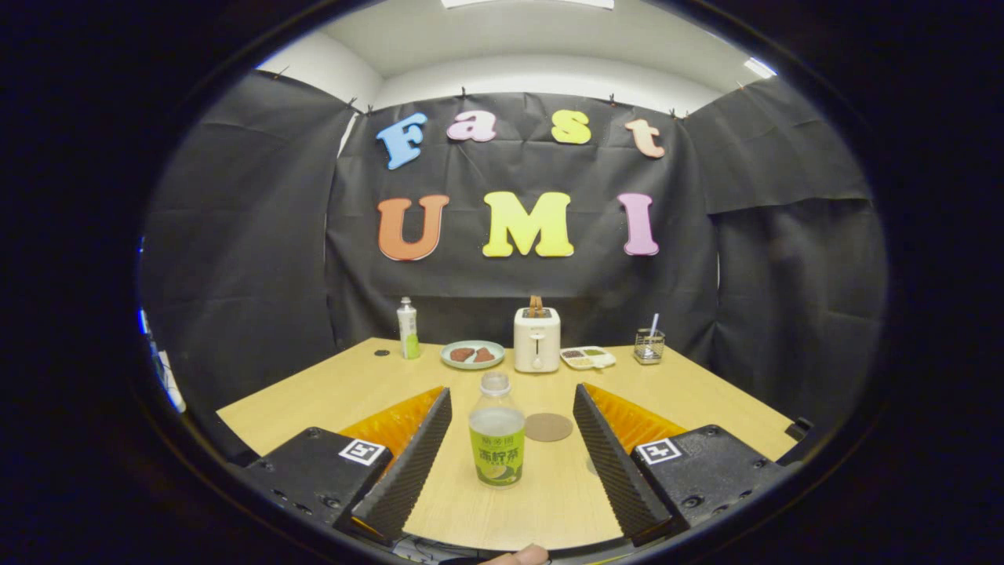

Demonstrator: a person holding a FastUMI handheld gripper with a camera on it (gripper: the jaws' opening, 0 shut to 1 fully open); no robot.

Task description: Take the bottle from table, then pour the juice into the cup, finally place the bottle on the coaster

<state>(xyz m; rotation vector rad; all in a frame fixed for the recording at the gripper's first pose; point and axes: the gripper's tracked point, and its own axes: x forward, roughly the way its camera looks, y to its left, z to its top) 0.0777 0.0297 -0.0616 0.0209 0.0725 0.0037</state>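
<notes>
The gripper [511,428] has its two fingers spread wide apart, pressing on nothing. Between them stands the bottle [496,430], upright on the wooden table [706,392], with clear gaps to either finger; it sits a little nearer the left finger than the right. The bottle is see-through with a green label around its lower half and no cap visible on its neck.

Just past the bottle, still between the fingers and slightly toward the right one, a round brown coaster [548,427] lies flat on the table, apart from the bottle. Nothing stands between the fingers and the bottle.

Well beyond the fingertips, along the far edge of the table, a row of things stands in front of the black cloth wall: a white-and-green bottle [407,329] off to the left, a plate [472,355] holding two brown pieces, a white toaster [536,339] with something sticking out of its top, a divided tray [587,358], and a small wire holder [649,345] to the right.

Close under the gripper a fingertip [518,555] of the person's hand peeks in. The gripper points level across the table toward the wall.
</notes>
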